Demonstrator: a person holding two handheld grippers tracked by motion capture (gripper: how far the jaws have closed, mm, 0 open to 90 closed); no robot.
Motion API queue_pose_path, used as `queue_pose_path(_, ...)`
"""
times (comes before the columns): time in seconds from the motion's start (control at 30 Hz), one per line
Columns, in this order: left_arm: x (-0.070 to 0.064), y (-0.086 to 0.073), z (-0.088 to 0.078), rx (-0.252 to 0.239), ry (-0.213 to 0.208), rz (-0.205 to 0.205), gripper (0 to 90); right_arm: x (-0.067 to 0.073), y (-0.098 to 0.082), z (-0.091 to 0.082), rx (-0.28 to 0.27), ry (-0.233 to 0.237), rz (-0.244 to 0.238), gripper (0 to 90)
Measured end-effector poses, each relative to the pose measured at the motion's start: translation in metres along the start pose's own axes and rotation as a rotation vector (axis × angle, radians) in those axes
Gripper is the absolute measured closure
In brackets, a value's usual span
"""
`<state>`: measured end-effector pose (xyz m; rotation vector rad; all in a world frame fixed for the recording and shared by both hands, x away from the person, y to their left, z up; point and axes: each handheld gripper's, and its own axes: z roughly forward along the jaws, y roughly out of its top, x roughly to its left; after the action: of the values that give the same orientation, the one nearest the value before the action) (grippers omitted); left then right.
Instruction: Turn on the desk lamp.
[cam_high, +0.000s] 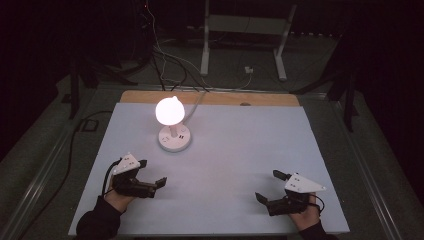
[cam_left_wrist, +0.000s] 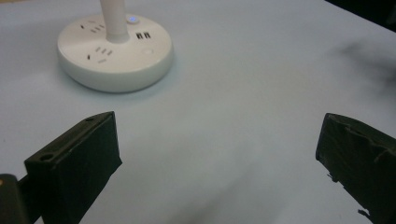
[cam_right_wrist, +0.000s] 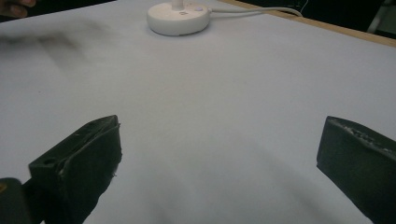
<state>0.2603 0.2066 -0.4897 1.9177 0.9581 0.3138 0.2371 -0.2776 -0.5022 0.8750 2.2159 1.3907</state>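
I hold my left gripper (cam_high: 151, 173) low over the near left part of the table (cam_high: 240, 150), its jaws spread wide apart with nothing between them. My right gripper (cam_high: 269, 186) sits at the near right, jaws just as wide and just as empty. The two are well apart from each other, each in one of my hands at the near edge.

The lamp (cam_high: 173, 125) stands far of my left gripper, a little right of it, on the far left part of the table. Its bulb is lit and glows bright white above a round white base (cam_high: 175, 140). In the left gripper view the base (cam_left_wrist: 114, 51) lies near, ahead of my left jaw, with socket slots and a small blue light on top. In the right gripper view the base (cam_right_wrist: 177, 17) is far off, with a white cord (cam_right_wrist: 261, 10) running away from it toward the table's wooden far edge.
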Motion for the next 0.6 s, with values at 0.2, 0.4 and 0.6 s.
queue_pose_path(0.2, -0.003, -0.014, -0.005, 0.030, -0.017, 0.030, 0.3, 0.000, 0.000, 0.000, 0.001, 0.000, 0.002, 0.0)
queue_pose_path(0.4, -0.002, -0.025, -0.007, 0.063, -0.022, 0.030, 0.3, 0.000, -0.001, 0.001, 0.006, 0.000, 0.005, 0.0)
queue_pose_path(0.6, -0.001, -0.026, -0.002, 0.082, 0.004, 0.036, 0.4, 0.000, 0.000, 0.001, 0.007, 0.005, 0.005, 0.0)
